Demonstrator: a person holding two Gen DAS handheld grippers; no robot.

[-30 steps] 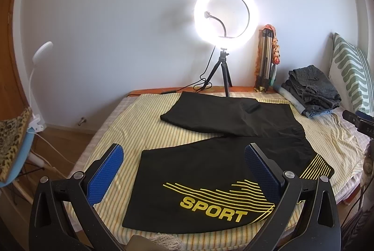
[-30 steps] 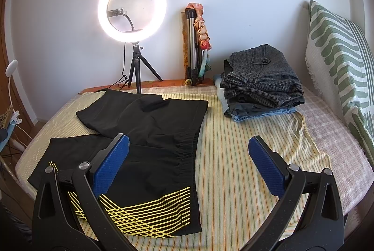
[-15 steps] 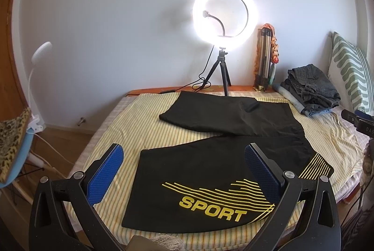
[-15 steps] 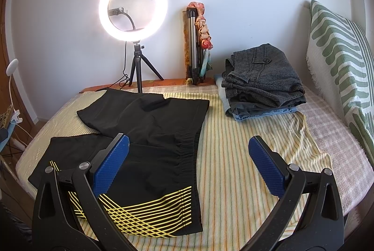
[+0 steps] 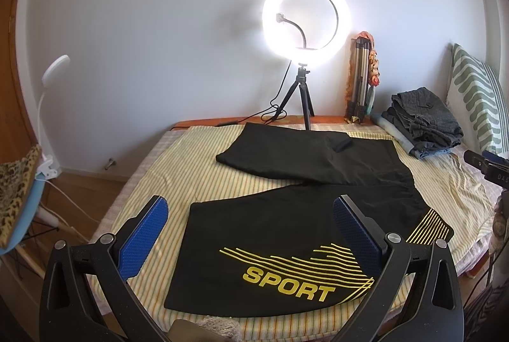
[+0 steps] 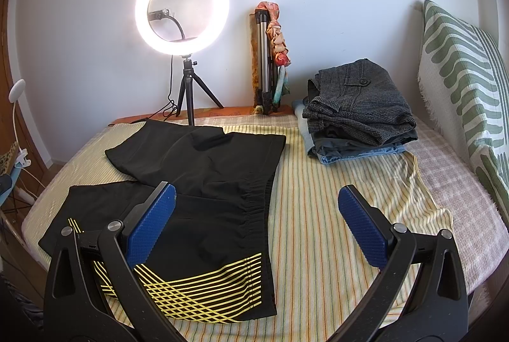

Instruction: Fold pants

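Observation:
Black pants (image 5: 286, 214) with yellow stripes and a yellow "SPORT" print lie spread flat on the striped bed cover (image 5: 178, 176), legs apart. They also show in the right wrist view (image 6: 216, 182), waistband toward the right. My left gripper (image 5: 251, 230) is open and empty, held above the near leg end with the print. My right gripper (image 6: 257, 221) is open and empty, held above the waistband side of the pants. Neither gripper touches the cloth.
A lit ring light (image 5: 307, 23) on a small tripod stands at the back of the bed. A stack of folded clothes (image 6: 359, 109) lies at the back right beside a green-patterned pillow (image 6: 467, 81). A folded tripod (image 6: 267, 55) leans on the wall.
Both grippers have drifted very slightly; the views shift a little. The pants have not moved and both grippers stay open.

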